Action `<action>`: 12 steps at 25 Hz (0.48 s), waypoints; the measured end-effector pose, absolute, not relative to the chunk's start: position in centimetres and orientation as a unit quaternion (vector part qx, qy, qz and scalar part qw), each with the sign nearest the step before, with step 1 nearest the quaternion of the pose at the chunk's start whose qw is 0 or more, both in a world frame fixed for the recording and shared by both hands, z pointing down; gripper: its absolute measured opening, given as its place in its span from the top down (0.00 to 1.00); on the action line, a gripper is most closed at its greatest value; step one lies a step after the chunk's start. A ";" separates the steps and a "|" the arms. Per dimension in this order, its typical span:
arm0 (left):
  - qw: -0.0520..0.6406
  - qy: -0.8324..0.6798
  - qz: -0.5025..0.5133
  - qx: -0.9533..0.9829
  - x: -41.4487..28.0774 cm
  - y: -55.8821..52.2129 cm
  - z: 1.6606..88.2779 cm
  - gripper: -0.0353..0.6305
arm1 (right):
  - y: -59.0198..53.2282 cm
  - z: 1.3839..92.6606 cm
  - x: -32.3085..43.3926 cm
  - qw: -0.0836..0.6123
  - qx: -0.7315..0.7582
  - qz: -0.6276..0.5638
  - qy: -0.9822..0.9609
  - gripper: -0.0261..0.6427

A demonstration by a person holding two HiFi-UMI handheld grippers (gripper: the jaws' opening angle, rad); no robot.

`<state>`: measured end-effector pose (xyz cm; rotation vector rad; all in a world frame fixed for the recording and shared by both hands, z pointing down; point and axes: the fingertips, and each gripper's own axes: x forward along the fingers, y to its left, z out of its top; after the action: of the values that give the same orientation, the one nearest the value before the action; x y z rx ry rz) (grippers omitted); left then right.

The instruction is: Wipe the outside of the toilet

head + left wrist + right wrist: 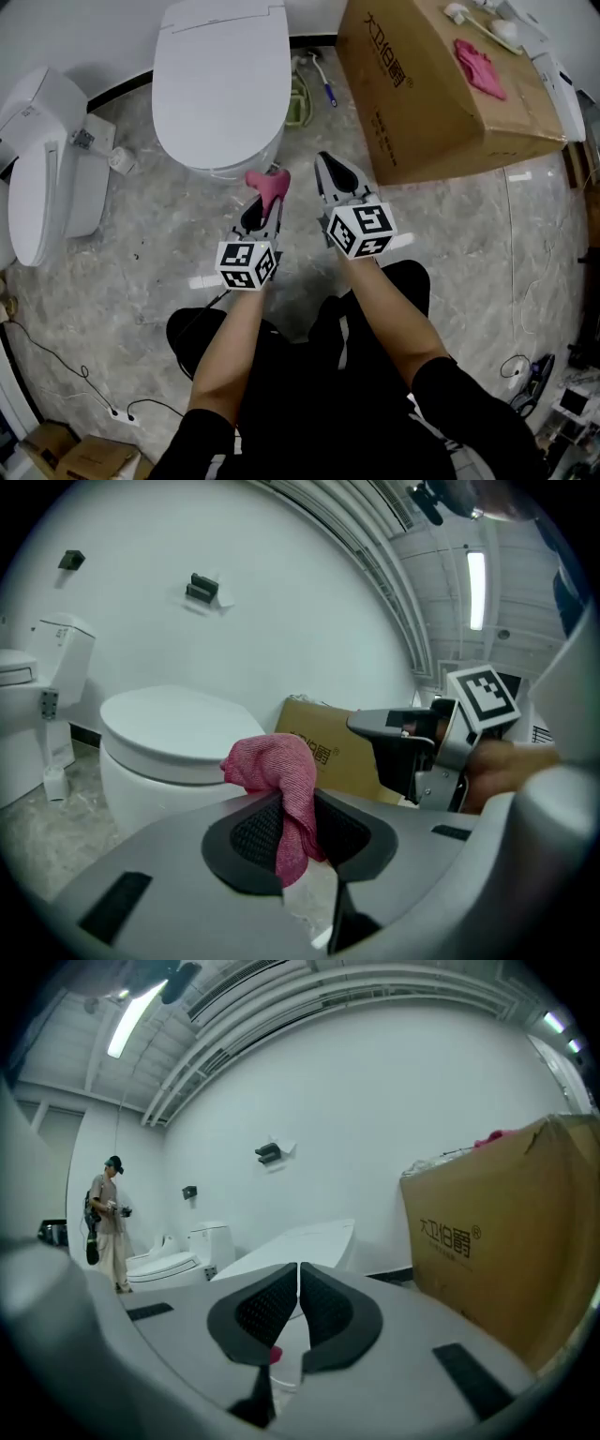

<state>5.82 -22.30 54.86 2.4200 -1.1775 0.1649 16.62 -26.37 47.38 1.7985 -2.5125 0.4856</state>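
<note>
A white toilet (pixel 220 80) with its lid down stands at the top centre of the head view; the same toilet (pixel 169 738) fills the left of the left gripper view. My left gripper (pixel 265 202) is shut on a pink cloth (pixel 266 186), held just in front of the bowl's front edge. The pink cloth (pixel 279 789) bunches up above the jaws. My right gripper (pixel 330 180) hangs beside it, to the right, shut with nothing between its jaws. In the right gripper view the closed right gripper (pixel 298 1290) points past the toilet (pixel 300 1239).
A large cardboard box (pixel 441 84) with another pink cloth (pixel 479 67) on top stands right of the toilet. A second toilet (pixel 47 164) is at the left. A brush (pixel 321 77) lies behind. Cables trail on the marble floor (pixel 150 272). A person (pixel 106 1218) stands far off.
</note>
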 end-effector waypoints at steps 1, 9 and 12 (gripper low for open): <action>0.216 -0.426 0.053 0.877 6.5 -23.6 56.2 0.80 | -27.2 48.1 17.1 -0.005 0.582 0.165 -0.796 0.91; 0.216 -0.414 0.066 0.882 11.1 -28.5 62.8 0.80 | -26.7 44.6 17.7 -0.106 0.577 0.157 -0.794 0.91; 0.213 -0.411 0.063 0.884 12.1 -30.2 62.4 0.80 | -25.9 45.0 17.7 -0.095 0.596 0.148 -0.784 0.91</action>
<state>12.07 -30.18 62.40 2.4556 -1.1402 0.1739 17.67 -25.91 45.02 1.9939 -2.6220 0.4943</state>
